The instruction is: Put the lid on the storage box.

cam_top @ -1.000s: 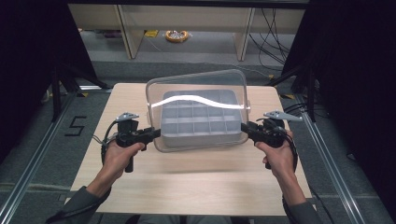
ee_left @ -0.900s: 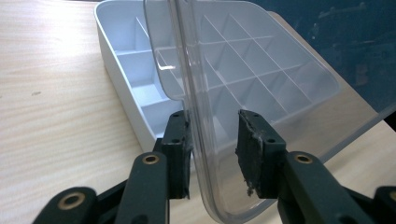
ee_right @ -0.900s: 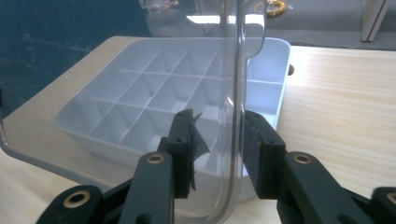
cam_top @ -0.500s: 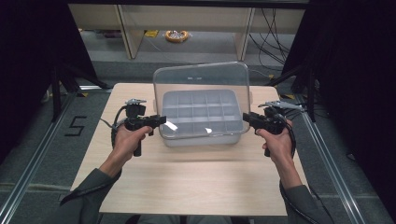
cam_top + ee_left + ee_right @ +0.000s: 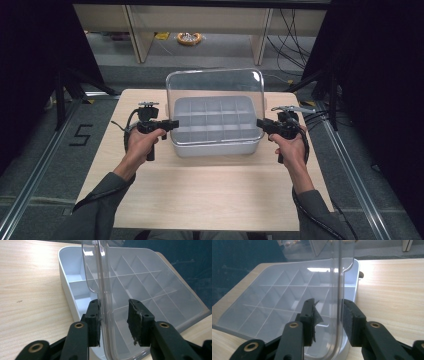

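Note:
A white box (image 5: 215, 148) with many compartments sits at the middle of the table. Its clear hinged lid (image 5: 215, 82) stands nearly upright at the back. My left gripper (image 5: 172, 123) is at the lid's left edge and my right gripper (image 5: 260, 123) at its right edge. In the left gripper view the lid (image 5: 103, 290) runs between the jaws of my left gripper (image 5: 113, 317); it lies against the left pad (image 5: 94, 322), with a gap to the other. These jaws have just opened a little. In the right gripper view the lid (image 5: 339, 277) stands between the jaws of my right gripper (image 5: 329, 315), near the right pad (image 5: 349, 320) and apart from the left one.
The wooden table (image 5: 200, 195) has bare surface in front of the box and at both sides. Beyond its far edge are shelf legs and a yellow object (image 5: 189, 37) on the floor. Black stands flank the table, and a "5" mark (image 5: 80, 135) is on the floor at left.
The lid has swung from a forward tilt up to nearly upright. Both grippers have moved toward the far side of the table along with its edges.

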The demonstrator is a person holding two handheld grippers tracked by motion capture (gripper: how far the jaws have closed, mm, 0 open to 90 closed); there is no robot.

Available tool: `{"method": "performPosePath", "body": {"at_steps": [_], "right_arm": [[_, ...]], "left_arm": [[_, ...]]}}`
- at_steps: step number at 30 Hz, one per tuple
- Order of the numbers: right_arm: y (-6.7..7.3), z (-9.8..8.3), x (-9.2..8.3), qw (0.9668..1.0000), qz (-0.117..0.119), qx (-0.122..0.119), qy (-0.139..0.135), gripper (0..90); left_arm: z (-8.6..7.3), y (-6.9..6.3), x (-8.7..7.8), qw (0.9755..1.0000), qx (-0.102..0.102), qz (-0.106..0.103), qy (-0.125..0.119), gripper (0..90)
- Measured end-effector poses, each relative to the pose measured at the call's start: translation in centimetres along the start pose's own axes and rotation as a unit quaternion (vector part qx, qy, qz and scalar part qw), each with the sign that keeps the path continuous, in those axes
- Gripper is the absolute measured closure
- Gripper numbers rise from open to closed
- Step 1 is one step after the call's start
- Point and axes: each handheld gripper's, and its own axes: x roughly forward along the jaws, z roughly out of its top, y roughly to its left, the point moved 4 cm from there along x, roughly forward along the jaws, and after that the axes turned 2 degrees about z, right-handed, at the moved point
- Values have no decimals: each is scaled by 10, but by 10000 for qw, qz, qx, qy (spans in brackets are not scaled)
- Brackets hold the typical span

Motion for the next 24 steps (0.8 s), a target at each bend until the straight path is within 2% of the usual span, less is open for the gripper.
{"method": "performPosePath", "body": {"at_steps": [1,2,4,5,6,7,9,10,11,12,14,15,16,17,18,22,23,24], "right_arm": [[-4,0,2,9998,18,-172,-33,650],[-4,0,2,9998,18,-172,-33,650],[-3,-4,5,9999,2,82,70,648],[-3,-4,6,9999,0,86,75,648],[-6,-4,6,9999,-27,-100,73,647],[-4,-6,7,9999,11,94,95,646],[-4,-7,8,9999,25,110,123,645],[-8,-7,9,9999,-2,-116,72,645],[-8,-7,9,9999,-2,-116,72,645],[-6,-9,10,9998,-23,136,137,641],[-8,-10,13,9997,-12,222,142,637],[-12,-9,15,9999,7,20,104,636],[-11,-10,16,9998,-16,154,142,634],[-13,-10,16,9999,-1,50,155,630],[-13,-10,17,9999,21,60,142,626],[-13,-11,20,9998,-13,100,182,618],[-10,-12,21,9993,-26,321,208,615],[-12,-14,22,9995,-82,208,224,609]], "left_arm": [[0,1,1,10000,8,-15,27,626],[0,1,1,10000,8,-15,27,626],[-1,2,4,10000,-40,15,57,625],[-1,2,4,10000,-60,-12,65,625],[-2,3,4,10000,-60,16,65,625],[-2,3,5,10000,-50,17,82,624],[-3,3,7,9999,-52,30,99,623],[-4,4,9,9999,-65,39,109,623],[-4,4,9,9999,-65,39,109,619],[-4,4,10,9999,-78,39,119,617],[-4,5,13,9998,-129,31,161,610],[-4,5,14,9998,-128,44,156,609],[-4,5,15,9998,-157,47,145,606],[-4,6,15,9997,-154,50,155,604],[-3,8,17,9999,-52,31,111,603],[-4,7,18,9997,-181,78,172,587],[-5,7,19,9996,-198,76,171,587],[-5,7,20,9997,-177,82,179,581]]}}
